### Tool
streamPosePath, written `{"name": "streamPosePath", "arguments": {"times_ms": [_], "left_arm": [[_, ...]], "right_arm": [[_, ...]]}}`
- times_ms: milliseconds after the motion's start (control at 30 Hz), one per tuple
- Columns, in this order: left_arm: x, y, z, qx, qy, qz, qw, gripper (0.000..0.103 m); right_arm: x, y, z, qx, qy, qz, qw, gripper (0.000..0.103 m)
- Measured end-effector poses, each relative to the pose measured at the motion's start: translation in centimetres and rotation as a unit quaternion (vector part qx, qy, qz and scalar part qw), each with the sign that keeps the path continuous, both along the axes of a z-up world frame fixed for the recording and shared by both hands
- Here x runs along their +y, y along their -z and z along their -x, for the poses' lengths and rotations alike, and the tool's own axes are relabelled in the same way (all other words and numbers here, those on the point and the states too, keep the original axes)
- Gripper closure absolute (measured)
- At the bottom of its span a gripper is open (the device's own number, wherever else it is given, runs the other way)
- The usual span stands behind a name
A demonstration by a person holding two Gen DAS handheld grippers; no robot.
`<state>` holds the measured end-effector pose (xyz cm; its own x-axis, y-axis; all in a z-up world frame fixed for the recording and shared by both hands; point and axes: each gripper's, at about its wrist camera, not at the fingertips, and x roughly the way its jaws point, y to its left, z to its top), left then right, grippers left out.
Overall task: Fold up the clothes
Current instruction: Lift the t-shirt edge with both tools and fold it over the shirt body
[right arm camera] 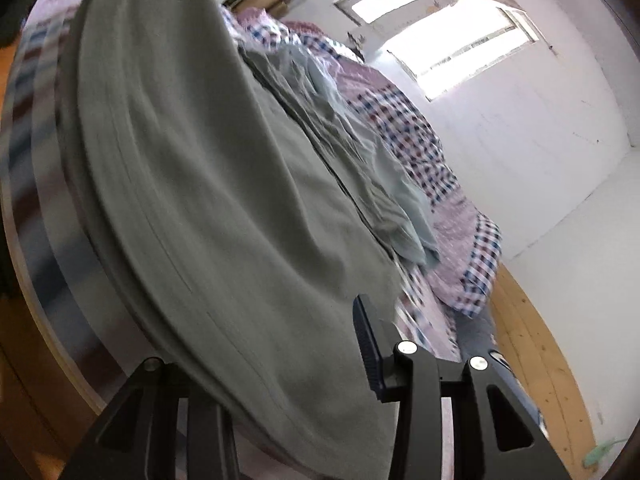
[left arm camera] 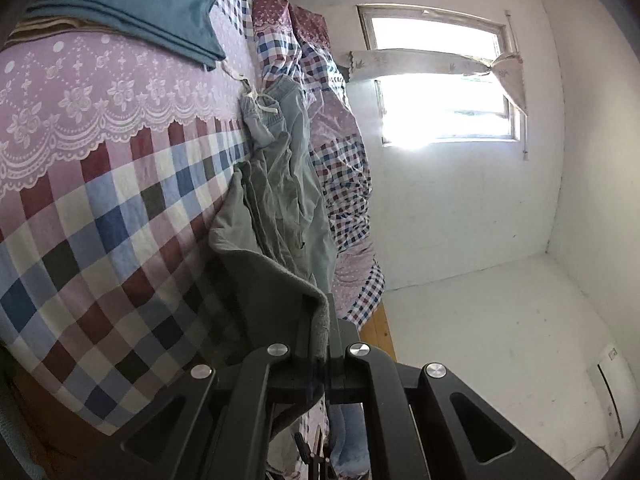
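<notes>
A grey-green pair of trousers [left arm camera: 280,184] with a white drawstring waistband lies crumpled along the far side of the checked bed. My left gripper [left arm camera: 320,332] is shut on the hem edge of this garment and holds it lifted off the bed. In the right wrist view the same grey-green cloth [right arm camera: 208,184] drapes over my right gripper [right arm camera: 280,340], whose jaws stand wide apart. The right finger [right arm camera: 368,344] shows bare; the left finger is hidden under the cloth. The view is motion-blurred.
A folded teal garment [left arm camera: 132,0] lies on the lace-patterned sheet [left arm camera: 80,92] at the bed's far end. A crumpled checked quilt [left arm camera: 340,168] runs along the wall side. A bright window [left arm camera: 440,80] and wooden floor [right arm camera: 532,344] show beyond.
</notes>
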<state>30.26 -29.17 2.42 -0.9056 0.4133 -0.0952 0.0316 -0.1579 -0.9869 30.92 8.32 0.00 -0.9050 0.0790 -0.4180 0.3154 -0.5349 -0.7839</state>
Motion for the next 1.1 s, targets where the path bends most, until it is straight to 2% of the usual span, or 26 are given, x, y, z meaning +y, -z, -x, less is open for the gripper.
{"name": "streamPosePath", "arguments": {"times_ms": [233,367,467,633,700,800,900,1100], "left_arm": [[-0.4,0.1,-0.4,-0.012,-0.006,-0.003,0.9999,0.102],[-0.1,0.0,-0.4,-0.018,-0.007,0.003,0.9998,0.102],[0.1,0.0,-0.4,-0.028,-0.009,0.011,0.9995,0.102],[0.1,0.4,-0.5,-0.044,-0.015,0.021,0.9987,0.102],[0.1,0.4,-0.6,-0.049,-0.017,0.027,0.9983,0.102],[0.1,0.5,-0.8,-0.057,-0.02,0.035,0.9976,0.102],[0.2,0.6,-0.8,-0.065,-0.022,0.041,0.9968,0.102],[0.6,0.6,-0.8,-0.075,-0.02,0.054,0.9955,0.102]], "right_arm": [[5.8,1.7,-0.4,0.017,-0.007,-0.085,0.996,0.061],[6.9,2.8,-1.6,0.04,-0.034,-0.136,0.989,0.062],[7.0,3.3,-2.4,0.053,-0.048,-0.153,0.986,0.064],[6.8,4.1,-2.4,0.056,-0.063,-0.173,0.981,0.083],[6.8,4.4,-2.2,0.055,-0.063,-0.181,0.98,0.084],[6.8,4.7,-2.2,0.051,-0.062,-0.185,0.979,0.089],[6.9,4.7,-2.1,0.041,-0.06,-0.181,0.981,0.103],[7.3,0.1,-2.8,0.045,-0.038,-0.103,0.993,0.103]]}}
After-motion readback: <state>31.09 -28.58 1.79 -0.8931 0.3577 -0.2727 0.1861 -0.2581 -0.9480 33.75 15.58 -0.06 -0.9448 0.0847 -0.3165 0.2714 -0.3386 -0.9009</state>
